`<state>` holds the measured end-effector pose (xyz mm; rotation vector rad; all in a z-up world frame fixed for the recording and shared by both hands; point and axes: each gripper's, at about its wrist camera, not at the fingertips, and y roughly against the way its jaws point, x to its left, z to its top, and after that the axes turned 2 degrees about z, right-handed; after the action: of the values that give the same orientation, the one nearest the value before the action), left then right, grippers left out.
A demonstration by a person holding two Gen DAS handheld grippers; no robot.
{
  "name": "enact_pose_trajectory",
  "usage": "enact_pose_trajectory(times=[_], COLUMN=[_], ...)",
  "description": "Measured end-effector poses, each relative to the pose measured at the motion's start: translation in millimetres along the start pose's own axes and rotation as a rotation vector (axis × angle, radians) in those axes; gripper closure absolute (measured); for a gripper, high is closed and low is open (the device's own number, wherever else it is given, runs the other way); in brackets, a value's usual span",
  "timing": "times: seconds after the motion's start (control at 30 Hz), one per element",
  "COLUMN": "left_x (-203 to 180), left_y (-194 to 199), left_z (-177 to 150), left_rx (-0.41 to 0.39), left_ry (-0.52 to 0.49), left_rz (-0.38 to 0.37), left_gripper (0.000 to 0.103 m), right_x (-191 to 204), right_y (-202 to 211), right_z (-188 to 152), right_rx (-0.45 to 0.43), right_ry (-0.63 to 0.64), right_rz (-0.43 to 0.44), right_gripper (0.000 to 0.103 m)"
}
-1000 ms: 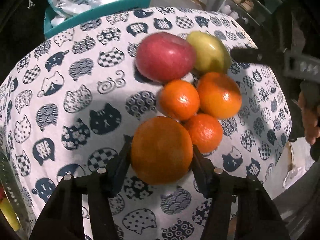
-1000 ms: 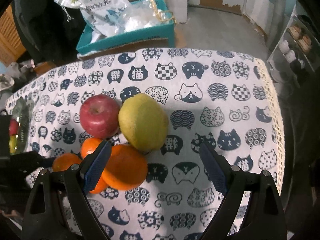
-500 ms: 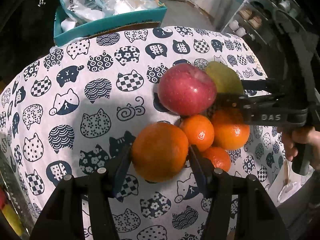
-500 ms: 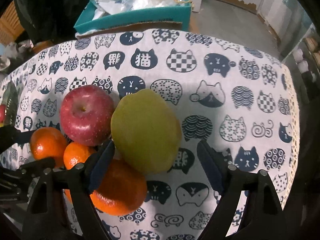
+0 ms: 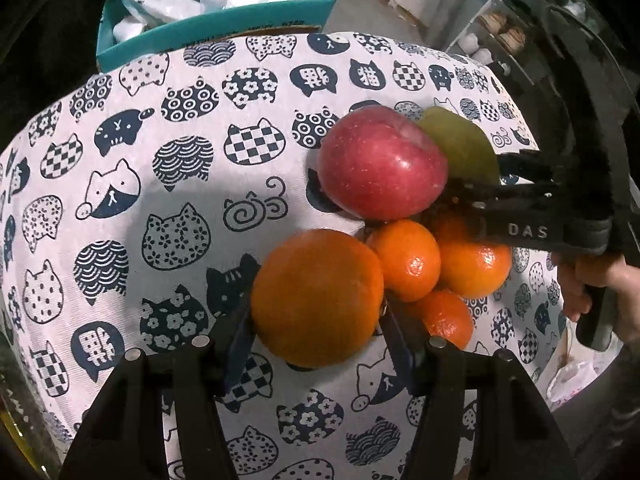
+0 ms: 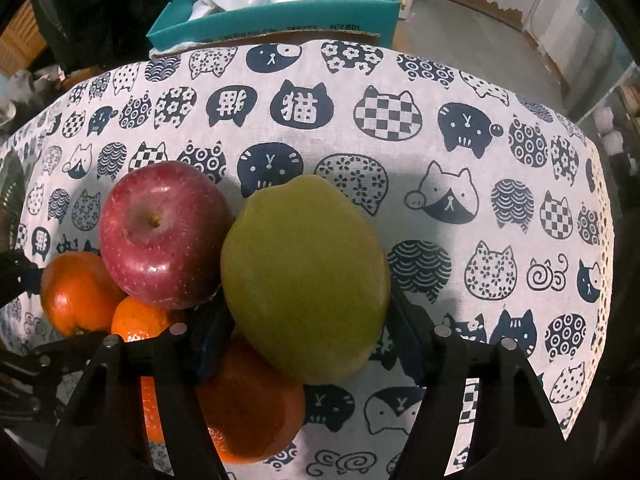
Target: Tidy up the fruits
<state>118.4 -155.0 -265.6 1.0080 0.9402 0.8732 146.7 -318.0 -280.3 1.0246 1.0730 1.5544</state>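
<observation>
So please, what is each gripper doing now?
Left gripper: closed on the big orange.
Right gripper: jaws just closed on the green fruit.

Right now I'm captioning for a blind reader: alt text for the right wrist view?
The right gripper is shut on a green fruit on a cat-print tablecloth. A red apple touches it on the left, with oranges below.

A white cloth [image 6: 400, 208] printed with navy cat heads in checks, waves, flowers and dots. On it: a deep red apple [image 6: 164, 236], a yellow-green fruit [image 6: 304, 276] beside the apple, bright orange oranges [image 5: 316, 296] below it. Behind the cloth, a teal box [image 6: 280, 20].
</observation>
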Motion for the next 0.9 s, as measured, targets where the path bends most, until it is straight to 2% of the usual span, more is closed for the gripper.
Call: enact_pose_trajectory(times=[0.23,0.6,0.77,0.9], left_x=[3.9,-0.3,-1.2,-1.0], left_y=[-3.4,2.6,7.1,3.2], left_z=[4.6,1.7,2.1,5.3], left_rx=[0.000,-0.029,-0.040,-0.022], left_ry=[0.005,-0.018,-0.019,0.004], left_rz=[-0.019,0.016,0.017,-0.002], left_gripper=[0.044,0.046,0.047,0.046], right_x=[-2.0,-5.7,-3.2,-7.5], right_y=[9.9,33.6,45.2,45.6], right_z=[-9.1,-18.4,-18.3,-15.4], right_rx=[-0.039,-0.118,-0.154,-0.131], right_ry=[0.009,-0.001,-0.003,-0.031], right_rz=[-0.018,-0.054,-0.047,-0.022], right_gripper=[0.034,0.035,0.043,0.043])
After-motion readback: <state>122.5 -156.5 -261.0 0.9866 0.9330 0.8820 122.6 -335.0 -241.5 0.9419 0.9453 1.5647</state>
